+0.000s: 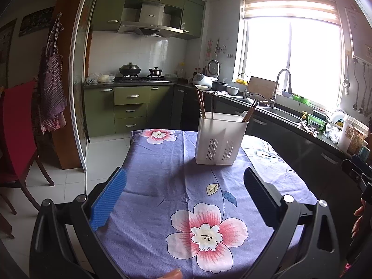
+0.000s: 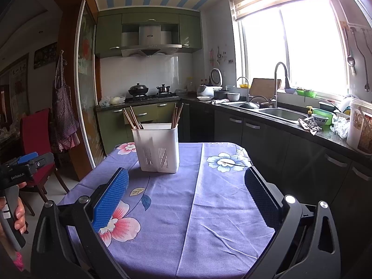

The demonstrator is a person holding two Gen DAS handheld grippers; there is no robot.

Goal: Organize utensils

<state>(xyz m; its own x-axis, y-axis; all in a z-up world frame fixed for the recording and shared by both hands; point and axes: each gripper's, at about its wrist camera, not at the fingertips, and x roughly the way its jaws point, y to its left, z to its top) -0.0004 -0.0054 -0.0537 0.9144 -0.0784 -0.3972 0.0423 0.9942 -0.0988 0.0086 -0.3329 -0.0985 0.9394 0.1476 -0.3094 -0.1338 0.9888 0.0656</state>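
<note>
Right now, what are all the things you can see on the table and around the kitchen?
Holder: one, white, standing on the table's far part.
Chopsticks: several, brown, upright in the holder in two bunches.
Cloth: one, purple with flowers, covering the table.
Chair: one, red, left of the table.
Apron: one, checked, hanging by the door frame.
Pots: two, dark, on the stove.
Sink: one, steel, under the window.
Left hand-held gripper: one, black, blue pad, open, empty, over the cloth.
Right hand-held gripper: one, same colours, open, empty.
</note>
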